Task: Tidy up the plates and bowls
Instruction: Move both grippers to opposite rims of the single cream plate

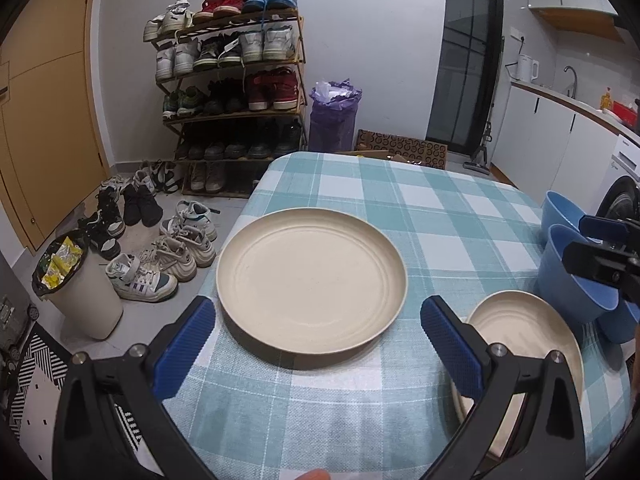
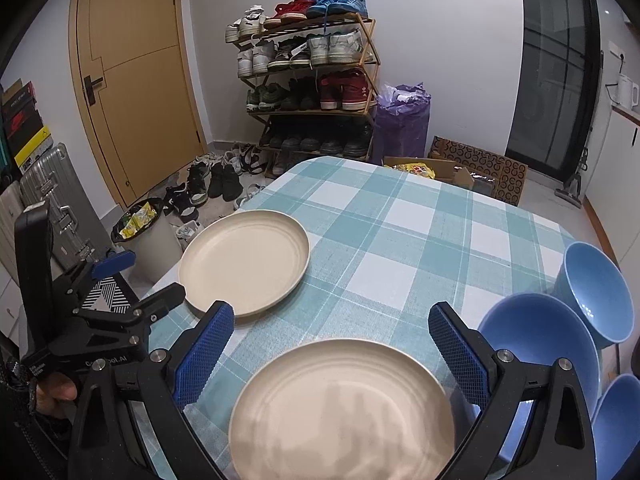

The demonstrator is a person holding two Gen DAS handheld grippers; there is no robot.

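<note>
Counter point(image 2: 400, 240): checked cloth, blue and white, carrying all the crockery.

Plates, two, cream, shallow, ribbed inside. First plate point(image 1: 312, 280) lies flat near the counter's left edge. Second plate point(image 2: 344, 412) lies flat at the near edge, toward the right corner, well apart from the first.

Bowls, three, blue, grouped along the right edge. Far bowl point(image 2: 596, 292) is tipped on its side, mouth facing inward. Middle bowl point(image 2: 536, 344) sits just beside the second plate. Near bowl point(image 2: 620, 420) is half cut off by the frame.

Left hand-held gripper point(image 1: 316, 344): jaws wide apart, holding nothing, poised at the near rim of the first plate.

Right hand-held gripper point(image 2: 332, 352): jaws wide apart, holding nothing, poised over the second plate.

Step in hand, as judged: take up one plate and stack it on the other.

Handling notes: a plate lying flat offers only its rim. One finger should go under the lip and one over it, which probably calls for a low, tilted approach. The cloth may bunch under the lower finger. Lift level, lower centred on the other plate, release only once seated. Keep clear of the tipped bowl, which could roll.
</note>
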